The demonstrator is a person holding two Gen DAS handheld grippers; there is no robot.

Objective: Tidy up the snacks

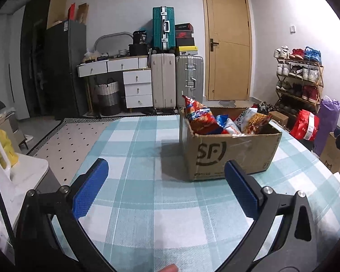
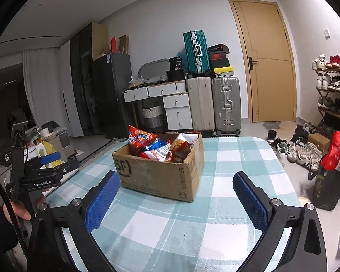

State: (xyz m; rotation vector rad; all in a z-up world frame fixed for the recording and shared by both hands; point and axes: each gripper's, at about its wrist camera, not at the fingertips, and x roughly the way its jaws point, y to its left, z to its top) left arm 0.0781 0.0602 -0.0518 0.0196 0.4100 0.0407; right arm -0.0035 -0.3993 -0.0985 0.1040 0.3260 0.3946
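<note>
A brown cardboard box (image 1: pixel 233 151) marked SF stands on the checked tablecloth (image 1: pixel 136 149) and holds several snack bags (image 1: pixel 199 117), red, blue and orange. It also shows in the right wrist view (image 2: pixel 161 174), with the snack bags (image 2: pixel 156 147) sticking out of its top. My left gripper (image 1: pixel 165 185) is open and empty, above the cloth in front of the box. My right gripper (image 2: pixel 174 195) is open and empty, in front of the box's near corner. The left gripper (image 2: pixel 45 165) also shows at the left of the right wrist view.
The table's right edge (image 2: pixel 290 181) drops to a floor with shoes (image 2: pixel 303 151) and a red bag (image 2: pixel 337 154). A white chair (image 1: pixel 15 172) with a yellow item stands left of the table. Suitcases (image 1: pixel 176 79), drawers and a door lie beyond.
</note>
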